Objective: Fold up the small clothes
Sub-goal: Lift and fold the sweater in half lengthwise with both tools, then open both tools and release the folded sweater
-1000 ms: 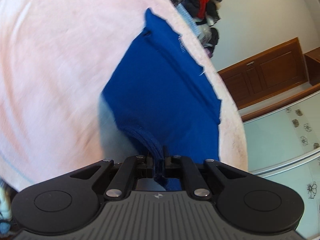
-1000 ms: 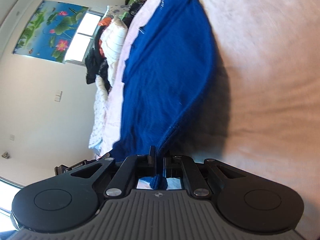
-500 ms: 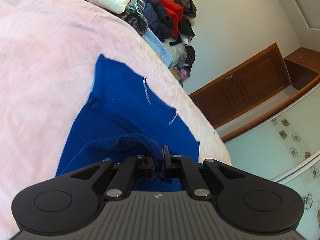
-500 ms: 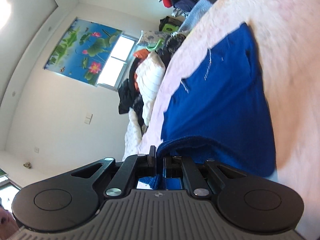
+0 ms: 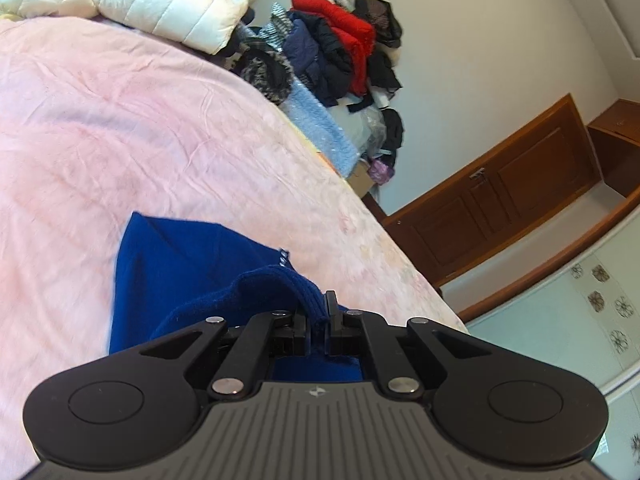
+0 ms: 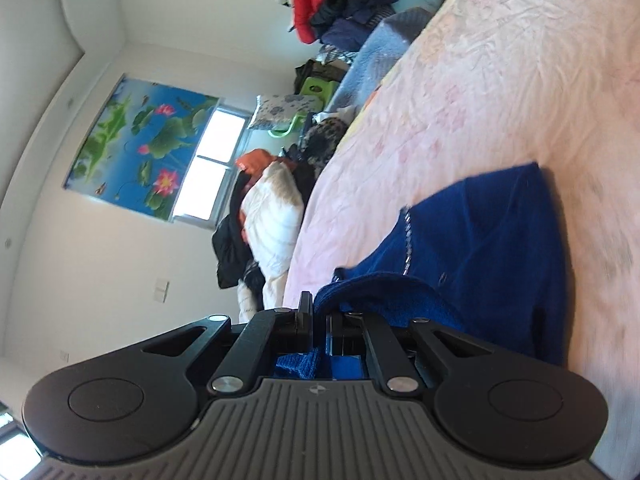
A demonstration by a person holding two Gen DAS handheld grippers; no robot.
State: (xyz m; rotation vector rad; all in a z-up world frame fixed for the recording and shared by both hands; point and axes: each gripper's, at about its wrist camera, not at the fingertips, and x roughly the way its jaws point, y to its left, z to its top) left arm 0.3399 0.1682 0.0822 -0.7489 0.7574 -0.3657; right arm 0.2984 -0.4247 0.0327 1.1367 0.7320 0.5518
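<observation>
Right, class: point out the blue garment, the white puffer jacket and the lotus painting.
blue garment (image 5: 192,264): left wrist view, flat part lying on the bed.
white puffer jacket (image 5: 168,0): left wrist view, middle of its quilted panels.
lotus painting (image 6: 140,148): right wrist view, centre of the picture.

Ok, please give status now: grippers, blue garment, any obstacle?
Left gripper and right gripper both shut on blue garment. Garment lifted at near edge, rest on pink bedspread. No obstacle.

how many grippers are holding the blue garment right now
2. The left gripper pinches a bunched edge of the blue garment; the right gripper pinches another edge.
</observation>
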